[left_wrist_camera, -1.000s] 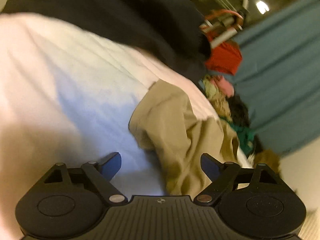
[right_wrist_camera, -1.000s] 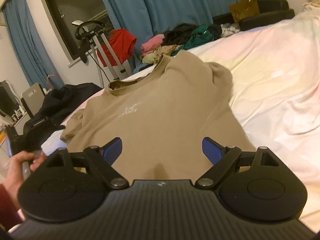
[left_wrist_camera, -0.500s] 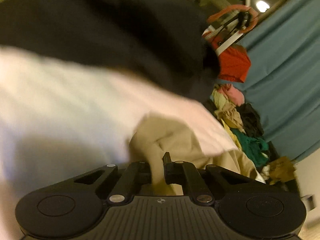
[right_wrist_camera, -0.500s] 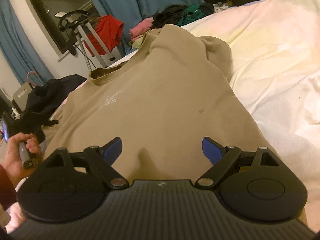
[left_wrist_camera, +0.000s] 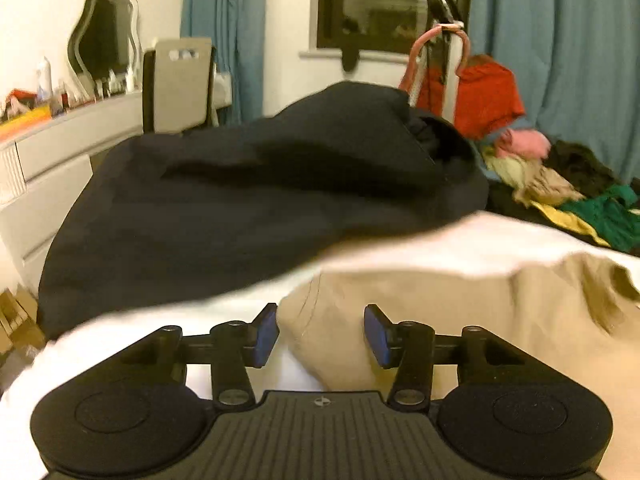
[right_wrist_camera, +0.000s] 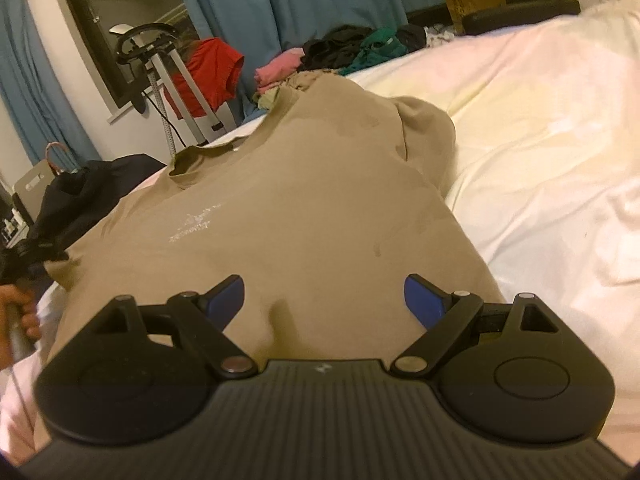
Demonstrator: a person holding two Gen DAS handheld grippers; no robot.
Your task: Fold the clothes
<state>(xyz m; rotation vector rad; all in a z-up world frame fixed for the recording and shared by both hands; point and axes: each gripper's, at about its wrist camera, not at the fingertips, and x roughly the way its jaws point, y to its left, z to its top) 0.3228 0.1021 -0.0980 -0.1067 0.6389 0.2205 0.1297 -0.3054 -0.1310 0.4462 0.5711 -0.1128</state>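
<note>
A tan T-shirt (right_wrist_camera: 304, 208) lies face up on the white bed, collar (right_wrist_camera: 192, 160) away from me, with small white print on the chest. My right gripper (right_wrist_camera: 323, 300) is open just above its hem area, touching nothing. In the left wrist view the shirt's sleeve (left_wrist_camera: 420, 312) lies on the sheet, and my left gripper (left_wrist_camera: 321, 334) is open with the sleeve's edge between its blue pads, not clamped. The left hand and gripper show at the left edge of the right wrist view (right_wrist_camera: 16, 304).
A black garment (left_wrist_camera: 248, 200) is heaped on the bed beyond the sleeve. A pile of pink, green and black clothes (right_wrist_camera: 344, 52) lies at the bed's far end. A stand with a red garment (right_wrist_camera: 204, 76), blue curtains and a white dresser (left_wrist_camera: 52, 152) surround the bed (right_wrist_camera: 540, 160).
My left gripper closed on the sleeve half a second ago and has now opened, and its view has levelled out. The right gripper stayed open and moved slightly over the shirt.
</note>
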